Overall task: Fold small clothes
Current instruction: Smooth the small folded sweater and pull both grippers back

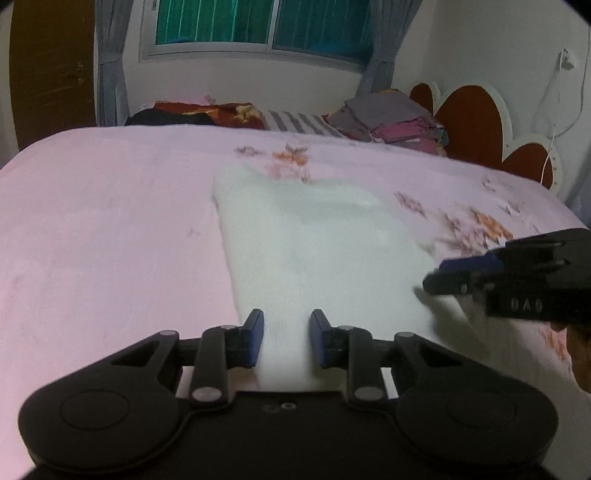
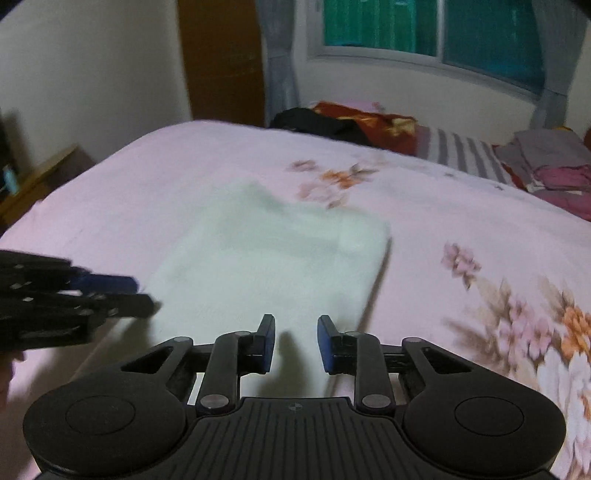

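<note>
A small white garment (image 1: 314, 254) lies flat on the pink floral bedsheet (image 1: 110, 229); it also shows in the right wrist view (image 2: 266, 258). My left gripper (image 1: 287, 332) is open and empty over the garment's near edge. My right gripper (image 2: 296, 338) is open and empty over the garment's near right part. The right gripper shows at the right of the left wrist view (image 1: 436, 277), by the garment's right edge. The left gripper shows at the left of the right wrist view (image 2: 142, 295), by the garment's left edge.
A stack of folded clothes (image 1: 399, 118) and a red patterned blanket (image 1: 207, 110) lie at the far side of the bed. A headboard (image 1: 476, 122) stands at the right. A wooden cabinet (image 2: 40, 173) stands left of the bed. A window (image 1: 266, 22) is behind.
</note>
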The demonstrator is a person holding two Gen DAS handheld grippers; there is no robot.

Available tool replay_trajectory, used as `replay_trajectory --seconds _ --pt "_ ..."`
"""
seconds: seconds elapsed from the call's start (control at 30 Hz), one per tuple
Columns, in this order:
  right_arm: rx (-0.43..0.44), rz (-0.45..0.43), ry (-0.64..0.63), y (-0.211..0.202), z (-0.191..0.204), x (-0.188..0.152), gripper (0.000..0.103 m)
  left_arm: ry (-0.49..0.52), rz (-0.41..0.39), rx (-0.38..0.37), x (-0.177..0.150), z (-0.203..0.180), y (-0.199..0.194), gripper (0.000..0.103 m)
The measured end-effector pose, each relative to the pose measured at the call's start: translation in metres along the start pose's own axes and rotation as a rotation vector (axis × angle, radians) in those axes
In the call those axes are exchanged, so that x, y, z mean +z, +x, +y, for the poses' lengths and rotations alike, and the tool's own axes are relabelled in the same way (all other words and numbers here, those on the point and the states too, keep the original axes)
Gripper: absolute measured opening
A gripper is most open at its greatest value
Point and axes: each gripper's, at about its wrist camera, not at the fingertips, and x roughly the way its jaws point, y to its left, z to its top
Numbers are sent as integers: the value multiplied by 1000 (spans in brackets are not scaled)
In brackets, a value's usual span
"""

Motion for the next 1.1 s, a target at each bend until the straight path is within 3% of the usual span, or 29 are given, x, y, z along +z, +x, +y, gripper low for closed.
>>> replay_trajectory --seconds 0.2,0.57,0.87,0.97,1.07,1.1 --pt "-54 82 8 7 6 -42 26 39 14 51 -22 -17 -10 27" --pt "-74 94 53 -16 3 -60 26 28 21 96 -46 -37 -38 26" --pt "-59 5 122 -96 10 -81 27 -24 -6 104 -69 -69 -94 27" --pt "-62 -23 134 -134 16 -95 27 -55 -29 105 -77 -84 -119 34" --pt "-74 -35 125 -170 27 -110 27 -64 -59 109 -82 -100 -145 48" --pt "-77 -39 127 -182 29 -116 27 -63 -74 113 -85 -106 -155 60"
